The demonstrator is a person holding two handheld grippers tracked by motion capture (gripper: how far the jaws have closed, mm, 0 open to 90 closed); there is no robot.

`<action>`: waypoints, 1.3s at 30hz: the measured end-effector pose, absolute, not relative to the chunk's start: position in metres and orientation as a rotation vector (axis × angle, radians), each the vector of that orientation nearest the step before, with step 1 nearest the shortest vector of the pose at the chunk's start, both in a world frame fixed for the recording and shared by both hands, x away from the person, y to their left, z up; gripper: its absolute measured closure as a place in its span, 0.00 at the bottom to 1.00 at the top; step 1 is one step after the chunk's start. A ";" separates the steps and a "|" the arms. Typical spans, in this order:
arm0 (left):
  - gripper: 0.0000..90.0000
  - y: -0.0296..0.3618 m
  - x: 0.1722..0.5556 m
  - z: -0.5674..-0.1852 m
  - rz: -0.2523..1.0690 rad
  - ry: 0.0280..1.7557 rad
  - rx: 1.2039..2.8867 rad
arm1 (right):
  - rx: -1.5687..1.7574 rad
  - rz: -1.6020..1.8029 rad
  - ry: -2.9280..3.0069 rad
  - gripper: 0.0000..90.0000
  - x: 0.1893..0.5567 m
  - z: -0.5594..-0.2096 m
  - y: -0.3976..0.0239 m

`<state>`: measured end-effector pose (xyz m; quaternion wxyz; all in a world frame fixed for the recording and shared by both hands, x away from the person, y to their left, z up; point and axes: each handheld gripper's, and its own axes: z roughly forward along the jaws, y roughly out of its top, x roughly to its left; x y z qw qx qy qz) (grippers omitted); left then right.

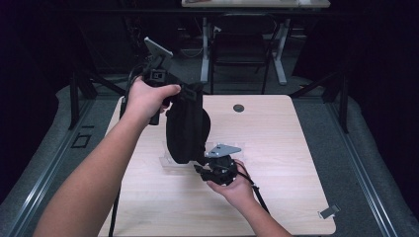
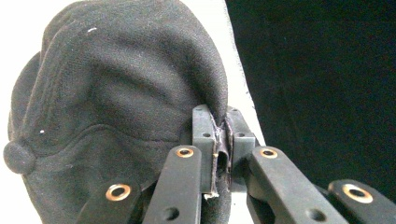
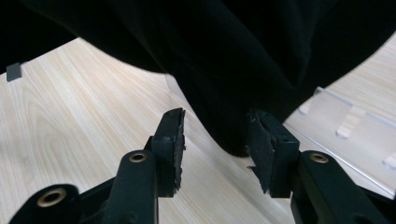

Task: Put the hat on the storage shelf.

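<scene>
Left to right, then:
Left gripper [image 1: 184, 90]: raised above the table's far left, jaws pinched tight on the edge of the black cap [image 1: 187, 126].
Black cap: hangs from that grip over the wooden table [image 1: 276, 148] and a clear plastic piece [image 1: 170, 159].
Right gripper [image 1: 201, 169]: low at the cap's bottom edge, jaws spread wide, gripping nothing.

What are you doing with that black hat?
A person holds a gripper in each hand over a wooden table. The left gripper has its fingers pinched shut on the edge of a black cap and lifts it so it hangs down. The right gripper sits low beside the cap's bottom end, fingers open, with nothing pressed between them. A clear plastic stand lies on the table under the cap.
</scene>
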<state>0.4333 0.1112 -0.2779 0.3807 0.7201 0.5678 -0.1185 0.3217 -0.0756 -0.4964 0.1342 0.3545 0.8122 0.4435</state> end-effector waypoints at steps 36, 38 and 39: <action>0.88 0.096 0.435 -0.281 -0.332 1.405 1.851 | 0.848 1.112 2.320 0.90 0.315 -0.489 -0.063; 0.86 0.096 0.434 -0.280 -0.326 1.395 1.850 | 0.839 1.105 2.325 0.90 0.315 -0.488 -0.064; 0.85 0.096 0.434 -0.279 -0.314 1.390 1.842 | 0.838 1.100 2.325 0.91 0.315 -0.488 -0.064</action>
